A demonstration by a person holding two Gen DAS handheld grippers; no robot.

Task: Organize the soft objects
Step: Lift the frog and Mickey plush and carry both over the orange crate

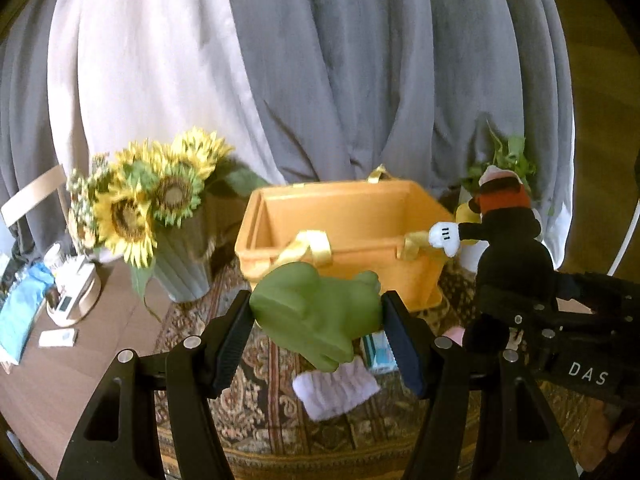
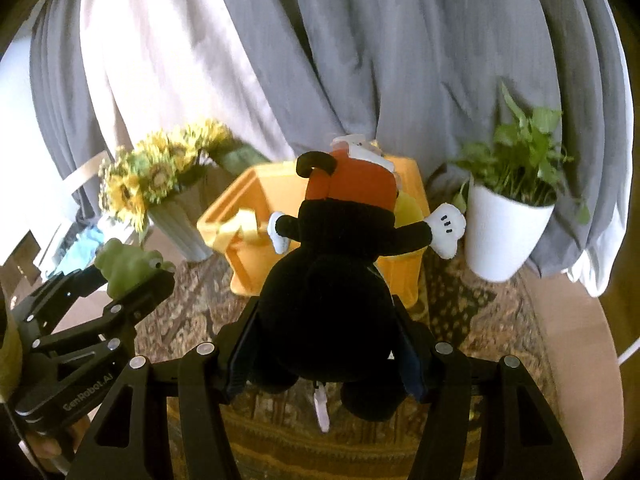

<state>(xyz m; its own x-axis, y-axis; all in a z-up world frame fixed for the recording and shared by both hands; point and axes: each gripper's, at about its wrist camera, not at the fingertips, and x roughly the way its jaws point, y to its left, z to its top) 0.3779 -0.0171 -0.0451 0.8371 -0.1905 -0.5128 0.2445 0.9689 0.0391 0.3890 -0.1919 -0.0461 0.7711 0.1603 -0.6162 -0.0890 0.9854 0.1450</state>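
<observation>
Carry step in hand: I have both toys lifted, orange bin [image 1: 344, 240] ahead on patterned rug [image 1: 256, 360], empty from what I see. Next: bring each over rim, then let go. Black plush mouse [image 2: 328, 300] clamped between right gripper [image 2: 324, 344] fingers, hanging head-down. Green frog [image 1: 316, 308] squeezed between left gripper [image 1: 318, 332] fingers, just short of bin.

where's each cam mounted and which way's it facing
Left wrist: on the left gripper, looking along its fingers clamping the green frog toy, toward the orange bin; right gripper at right.
Right wrist: on the right gripper, clamping the black mouse plush; left gripper at left.
Shared: bin, both toys, sunflowers, grey curtains.
</observation>
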